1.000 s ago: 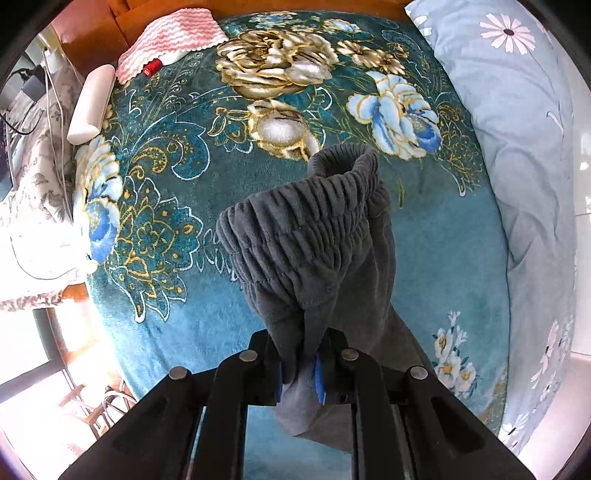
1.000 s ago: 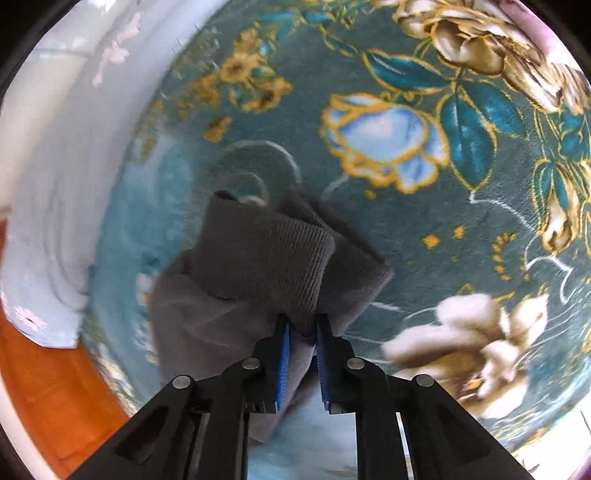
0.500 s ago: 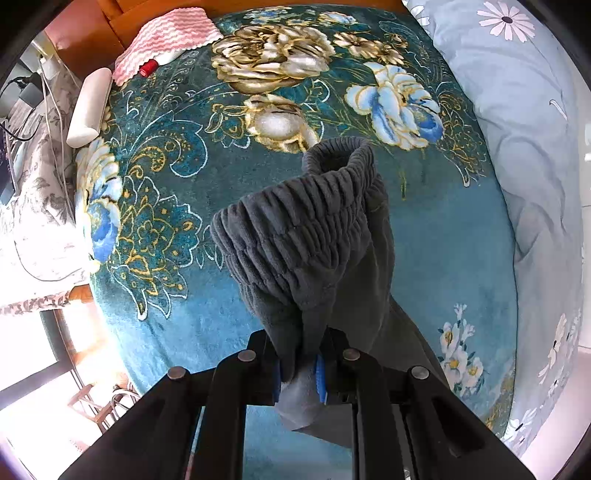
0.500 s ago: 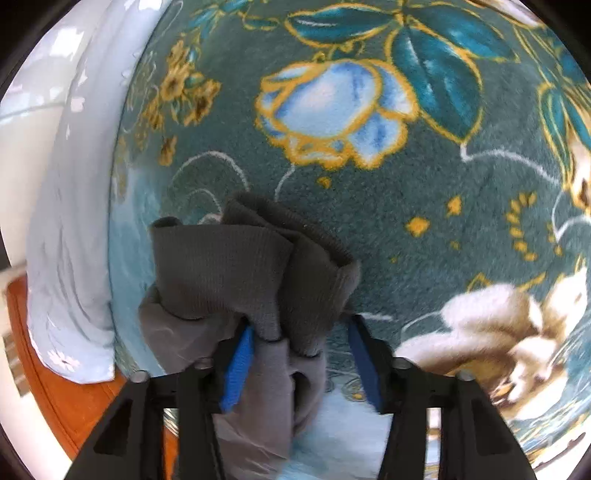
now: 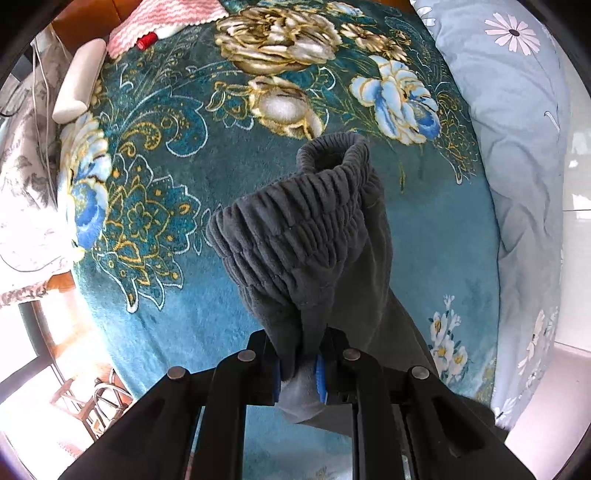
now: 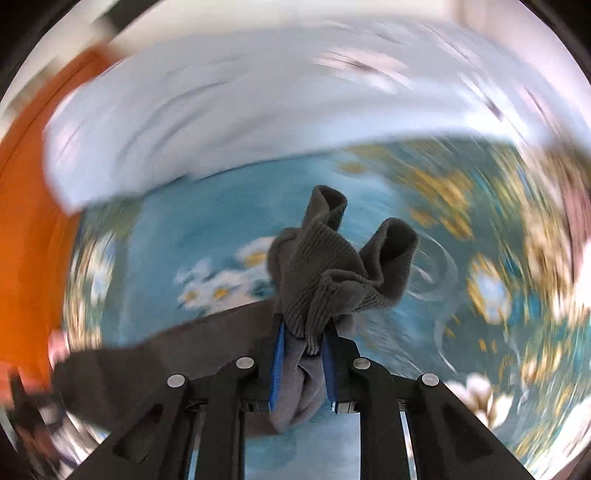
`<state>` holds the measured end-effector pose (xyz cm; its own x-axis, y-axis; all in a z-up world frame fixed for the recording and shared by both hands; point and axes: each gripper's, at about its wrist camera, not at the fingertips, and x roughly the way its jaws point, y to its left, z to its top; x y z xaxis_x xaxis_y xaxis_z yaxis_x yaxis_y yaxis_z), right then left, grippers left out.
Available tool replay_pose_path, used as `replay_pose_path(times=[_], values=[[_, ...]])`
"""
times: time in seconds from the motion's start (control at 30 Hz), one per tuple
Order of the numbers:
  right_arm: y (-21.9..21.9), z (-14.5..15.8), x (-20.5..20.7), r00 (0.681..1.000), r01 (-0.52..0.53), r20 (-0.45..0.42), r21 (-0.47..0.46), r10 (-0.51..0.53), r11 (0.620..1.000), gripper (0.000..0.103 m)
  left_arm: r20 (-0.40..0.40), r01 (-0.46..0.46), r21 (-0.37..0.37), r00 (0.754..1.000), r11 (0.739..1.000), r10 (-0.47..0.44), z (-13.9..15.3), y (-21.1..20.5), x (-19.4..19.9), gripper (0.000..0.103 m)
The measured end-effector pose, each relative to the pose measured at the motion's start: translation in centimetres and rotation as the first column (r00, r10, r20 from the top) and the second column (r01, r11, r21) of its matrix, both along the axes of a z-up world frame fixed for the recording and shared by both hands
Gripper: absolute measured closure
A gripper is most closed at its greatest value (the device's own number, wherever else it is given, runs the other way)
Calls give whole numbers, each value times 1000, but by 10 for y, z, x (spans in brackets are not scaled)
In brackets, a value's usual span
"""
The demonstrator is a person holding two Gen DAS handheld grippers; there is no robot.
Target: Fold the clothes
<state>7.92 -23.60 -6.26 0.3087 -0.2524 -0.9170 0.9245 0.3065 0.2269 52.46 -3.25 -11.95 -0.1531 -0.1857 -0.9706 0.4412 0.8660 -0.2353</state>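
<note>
Grey fleece trousers [image 5: 303,236] hang over a teal flowered blanket [image 5: 166,258]. My left gripper [image 5: 299,369] is shut on the gathered elastic waistband, which bunches up in front of the fingers; the rest of the cloth trails down to the right. In the right wrist view my right gripper [image 6: 303,354] is shut on the ribbed leg cuffs [image 6: 325,266], two of which stick up past the blue pads [image 6: 277,350]. A stretch of grey cloth runs off to the left. The background there is badly blurred by motion.
A light blue daisy-print quilt [image 5: 517,147] lies along the blanket's right side, and shows blurred as the quilt [image 6: 240,110]. A pink knitted cloth [image 5: 166,14], a red object [image 5: 147,38] and a white roll [image 5: 77,88] sit far left. Orange wood [image 6: 29,221] borders the bed.
My right gripper opened wide half a second ago and has shut again on the cuffs, then swung fast toward the quilt. The left gripper kept its hold and barely moved.
</note>
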Motion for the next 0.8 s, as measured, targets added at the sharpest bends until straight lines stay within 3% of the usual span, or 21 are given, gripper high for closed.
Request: replay_pose_path(times=[0.13,0.3,0.43,0.53,0.63,0.7,0.8], values=[[43,3,86,969,-241,-53,-35,239,970,83,-30,-4,-14,1000,1000,4,-5,6,5,88],[93,-31,162,890,-436,-146,13,433,900,83,-65,4,-29,998,1000,-6,-12,13,12,88],[126,-66,195,804,-545,-225,90,550,834,78,-88,-5,-34,996,999,2,-18,16,16,88],[142,-81,206,756,-605,-195,158,625,781,75,-100,-20,-40,995,999,16,-21,19,19,87],[147,-76,204,761,-611,-123,195,637,767,65,-105,-34,-34,994,999,30,-23,22,20,87],[138,-64,193,795,-576,-104,179,598,797,65,-98,-30,-32,995,999,27,-22,22,18,87],[116,-46,165,867,-476,-80,160,492,865,64,7,40,-36,999,999,-40,-2,9,4,89]])
